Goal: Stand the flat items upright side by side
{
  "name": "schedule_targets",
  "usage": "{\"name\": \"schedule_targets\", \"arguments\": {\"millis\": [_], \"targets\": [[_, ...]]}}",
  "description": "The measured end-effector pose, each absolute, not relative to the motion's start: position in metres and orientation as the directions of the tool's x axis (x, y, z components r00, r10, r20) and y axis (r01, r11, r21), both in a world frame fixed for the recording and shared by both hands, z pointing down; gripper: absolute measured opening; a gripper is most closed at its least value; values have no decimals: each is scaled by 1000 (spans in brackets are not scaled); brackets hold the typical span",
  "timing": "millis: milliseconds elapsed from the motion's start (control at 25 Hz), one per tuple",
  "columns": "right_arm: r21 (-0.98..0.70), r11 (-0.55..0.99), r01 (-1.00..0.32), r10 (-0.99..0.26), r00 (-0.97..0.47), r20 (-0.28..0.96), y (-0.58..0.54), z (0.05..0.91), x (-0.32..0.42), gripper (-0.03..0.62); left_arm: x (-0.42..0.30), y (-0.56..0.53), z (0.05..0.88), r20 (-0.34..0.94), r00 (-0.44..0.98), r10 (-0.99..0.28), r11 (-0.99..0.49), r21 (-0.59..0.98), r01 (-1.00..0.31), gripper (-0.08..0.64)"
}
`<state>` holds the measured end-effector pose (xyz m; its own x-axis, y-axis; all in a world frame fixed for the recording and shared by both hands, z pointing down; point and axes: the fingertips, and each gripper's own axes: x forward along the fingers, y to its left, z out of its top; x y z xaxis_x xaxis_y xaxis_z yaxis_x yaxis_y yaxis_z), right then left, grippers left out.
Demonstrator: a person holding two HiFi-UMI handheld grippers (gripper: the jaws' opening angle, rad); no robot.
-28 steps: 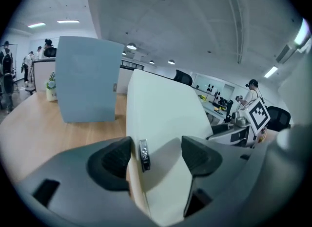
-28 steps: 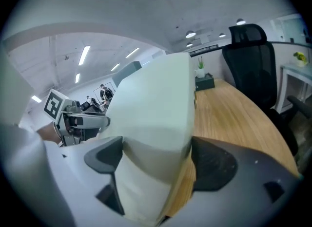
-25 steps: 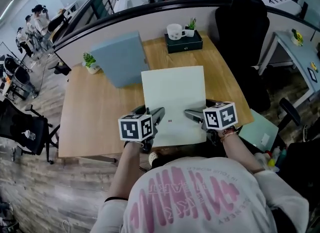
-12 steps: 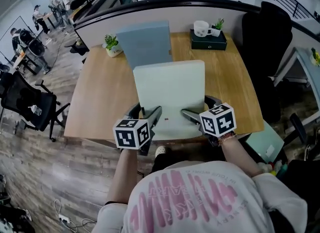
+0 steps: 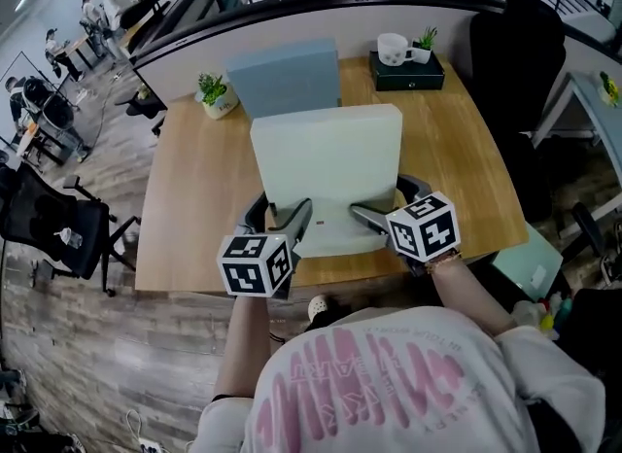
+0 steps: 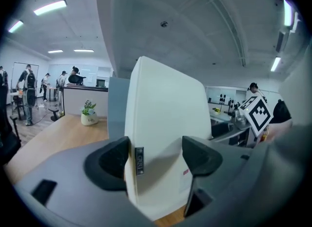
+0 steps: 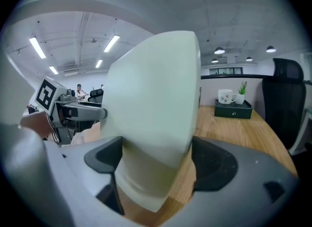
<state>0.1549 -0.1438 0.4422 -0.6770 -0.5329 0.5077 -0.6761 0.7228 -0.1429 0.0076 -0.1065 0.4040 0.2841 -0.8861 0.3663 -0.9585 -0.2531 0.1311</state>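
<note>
**Two grippers, one box to stand**

The pale green box (image 5: 326, 164) leans tilted near the counter's (image 5: 190, 208) front edge; the left gripper (image 5: 280, 216) and right gripper (image 5: 389, 203) each clamp its lower end; best pivoted evenly, landing just beside the upright blue-grey box (image 5: 282, 77).

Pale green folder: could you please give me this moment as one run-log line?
pale green folder: tilted, far edge raised | left gripper: shut on it | right gripper: shut on it | blue-grey folder: upright behind

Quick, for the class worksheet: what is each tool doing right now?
Left tool: closed on the pale green box.
Right tool: closed on the same box.
</note>
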Motion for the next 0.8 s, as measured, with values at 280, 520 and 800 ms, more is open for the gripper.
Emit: {"name": "schedule_targets", "arguments": {"millis": [280, 520, 800], "targets": [[-115, 666, -737, -598, -620, 509, -181, 433, 116, 448, -32, -150, 392, 358, 340, -869, -341, 63, -938, 336], [-104, 623, -775, -636, -579, 510, -209, 431, 83, 448, -65, -184, 385, 328, 377, -866, -388, 33, -921, 336], [-63, 569, -820, -687, -516, 512, -231, 436, 55, 448, -94, -208, 387, 286, 426, -858, -443, 4, -896, 337]]}}
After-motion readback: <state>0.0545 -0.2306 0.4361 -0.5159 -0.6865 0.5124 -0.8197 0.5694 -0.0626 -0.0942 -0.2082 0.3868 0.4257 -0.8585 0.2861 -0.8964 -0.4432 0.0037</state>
